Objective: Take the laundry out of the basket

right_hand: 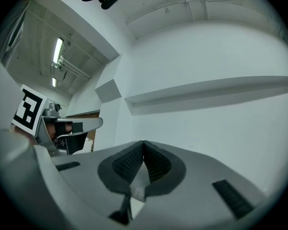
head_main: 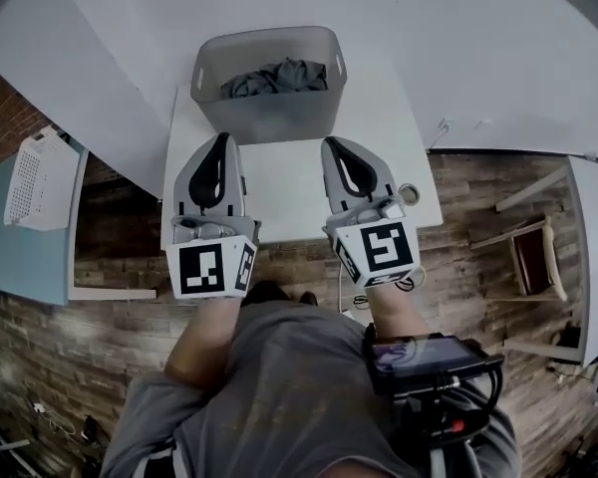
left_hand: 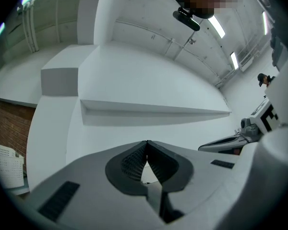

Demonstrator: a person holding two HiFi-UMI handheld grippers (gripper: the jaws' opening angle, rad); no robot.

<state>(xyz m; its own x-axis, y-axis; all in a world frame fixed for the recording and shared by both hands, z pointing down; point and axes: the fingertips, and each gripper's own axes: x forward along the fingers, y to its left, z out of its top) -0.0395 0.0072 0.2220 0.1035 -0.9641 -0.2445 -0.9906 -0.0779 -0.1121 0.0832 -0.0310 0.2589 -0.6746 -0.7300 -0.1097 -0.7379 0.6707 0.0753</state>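
- Head view shows the grey plastic laundry basket (head_main: 269, 118) sitting at the far edge of the white tabletop (head_main: 289, 197). The dark grey crumpled laundry (head_main: 277, 76) lies inside it.
- The left gripper (head_main: 222, 139) and the right gripper (head_main: 335, 143) hang over the near part of the tabletop. They are side by side, and both point at the basket but do not touch it.
- Left gripper view and right gripper view each show the two jaws pressed together with nothing between them.
- If the jaws go in shut like this, I think they only poke the clothes down and grab nothing. They need to open first.
- The near wall of the basket stands between the grippers and the clothes. Going straight ahead could bump that wall and shove the basket along the tabletop or tip it.
- The basket looks light. If the clothes catch on it when pulled up, the basket could lift up too.
- A pinch on only a little bit of cloth could slip. Then the clothes could drop back in or fall on the floor.
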